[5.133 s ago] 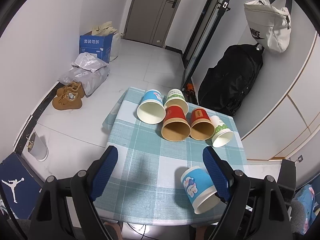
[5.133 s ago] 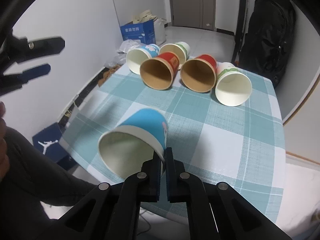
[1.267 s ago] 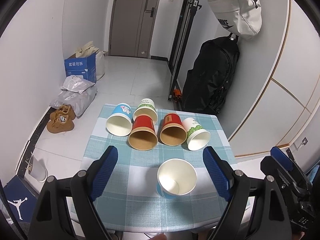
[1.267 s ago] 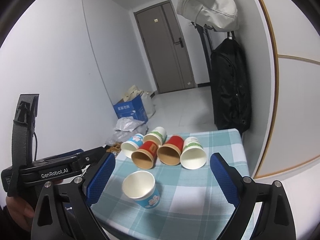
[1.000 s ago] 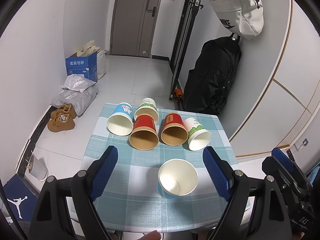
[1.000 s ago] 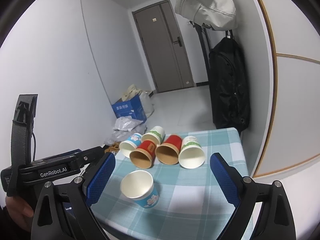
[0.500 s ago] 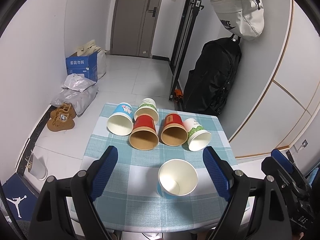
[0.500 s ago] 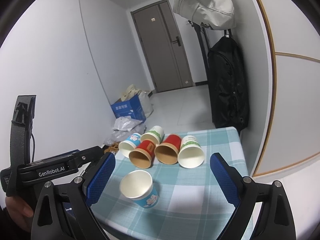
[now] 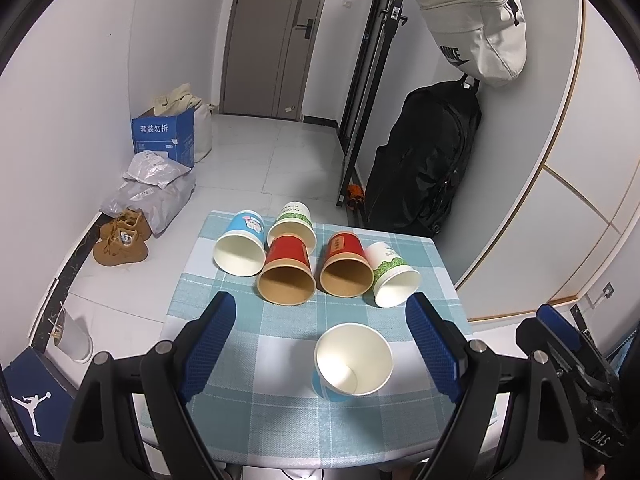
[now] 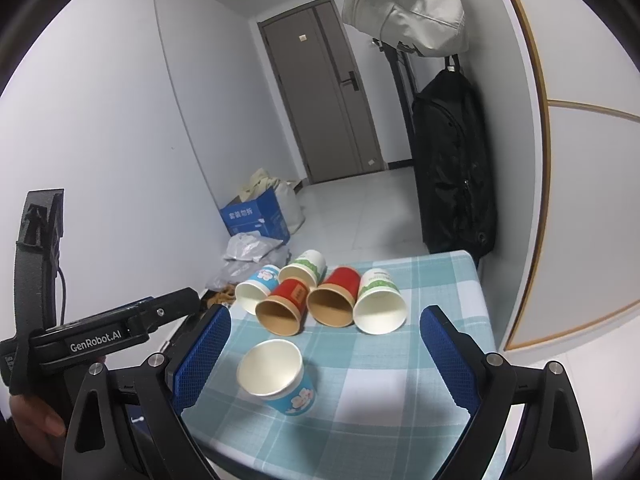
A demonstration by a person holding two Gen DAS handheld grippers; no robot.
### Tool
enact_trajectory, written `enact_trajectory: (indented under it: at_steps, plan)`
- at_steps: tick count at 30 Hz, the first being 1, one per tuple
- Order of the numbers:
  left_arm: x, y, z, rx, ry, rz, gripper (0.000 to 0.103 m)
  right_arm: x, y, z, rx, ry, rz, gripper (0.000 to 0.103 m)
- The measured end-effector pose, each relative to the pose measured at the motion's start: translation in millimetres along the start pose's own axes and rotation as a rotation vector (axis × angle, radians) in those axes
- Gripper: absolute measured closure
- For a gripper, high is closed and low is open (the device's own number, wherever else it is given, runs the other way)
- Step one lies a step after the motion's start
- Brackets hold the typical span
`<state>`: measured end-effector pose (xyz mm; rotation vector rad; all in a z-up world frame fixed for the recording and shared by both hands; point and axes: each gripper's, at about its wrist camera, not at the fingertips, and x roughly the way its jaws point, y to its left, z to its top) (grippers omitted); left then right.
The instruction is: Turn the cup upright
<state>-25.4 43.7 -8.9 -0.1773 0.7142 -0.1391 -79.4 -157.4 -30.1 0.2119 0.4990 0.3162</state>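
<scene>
Blue paper cup: upright on the checked tablecloth, nearer me than the row of tipped cups.
Left gripper: I see its jaws spread wide, holding nothing.
Right gripper: likewise spread, empty.
Room beyond the tablecloth: grey door, black backpack, blue carton, tan shoes.

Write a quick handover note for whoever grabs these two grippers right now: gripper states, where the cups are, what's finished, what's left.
Left gripper: open, holding nothing, above the table's near edge.
Right gripper: open, holding nothing, also clear of the cups.
Done: blue cartoon cup stands upright, mouth up, on the checked tablecloth, in front of the others.
Left: five cups lie on their sides in a cluster behind it: blue cup, white-green cup, red cup, second red cup, second white-green cup.
</scene>
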Motion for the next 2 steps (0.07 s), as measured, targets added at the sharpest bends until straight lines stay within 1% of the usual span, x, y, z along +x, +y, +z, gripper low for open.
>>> enact_trajectory:
  at_steps: [2]
  plan:
    - [-2.2,-0.3,-0.3,-0.002,-0.011,-0.008,0.019,0.3,0.0,-0.4,0.001,0.003,-0.002,0.007]
